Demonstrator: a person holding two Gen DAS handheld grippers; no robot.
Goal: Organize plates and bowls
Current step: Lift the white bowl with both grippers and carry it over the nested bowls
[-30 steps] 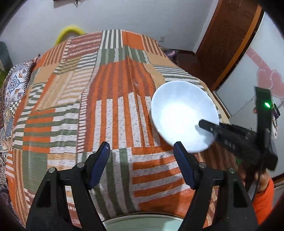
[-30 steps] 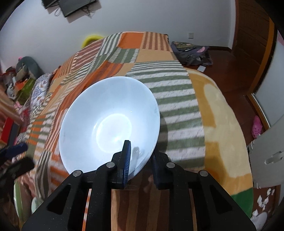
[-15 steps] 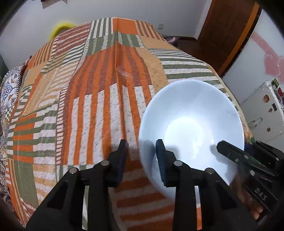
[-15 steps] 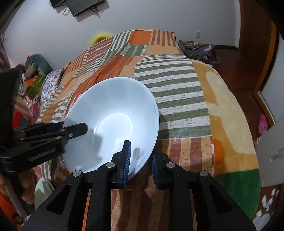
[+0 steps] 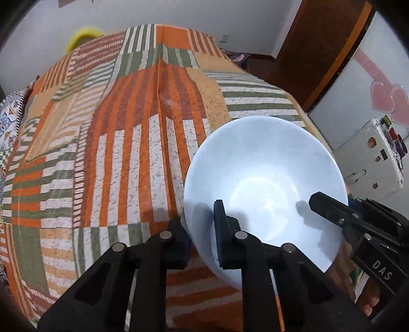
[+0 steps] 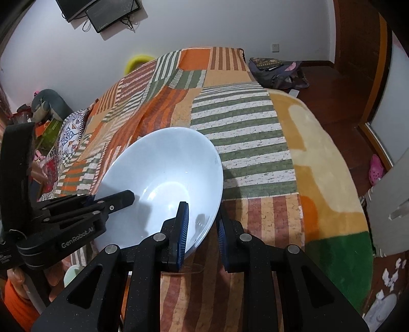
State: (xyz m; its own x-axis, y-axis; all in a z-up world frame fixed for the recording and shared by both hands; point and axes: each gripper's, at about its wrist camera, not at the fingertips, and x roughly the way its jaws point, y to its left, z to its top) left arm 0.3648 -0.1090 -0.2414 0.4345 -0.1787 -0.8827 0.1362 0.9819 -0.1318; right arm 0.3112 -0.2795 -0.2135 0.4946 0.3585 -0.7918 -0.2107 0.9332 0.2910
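White bowl [image 6: 163,184] tilted over striped blanket [image 6: 242,122]; right gripper [image 6: 202,229] pinches its 5 o'clock rim, left gripper [image 6: 112,201] at 8 o'clock.

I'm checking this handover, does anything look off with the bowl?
The white bowl is tilted, its rim pinched by the left gripper and the right gripper together. No cracks or spills show.

A bed [image 6: 245,122] under an orange, green and cream striped patchwork blanket [image 5: 122,143] fills the room. White walls [image 6: 179,23] rise at twelve o'clock, carrying a dark screen [image 6: 102,12]. At two o'clock, a dark wooden floor [image 6: 329,86] holds a backpack [image 6: 276,71]; a brown door [image 5: 317,46] stands nearby.
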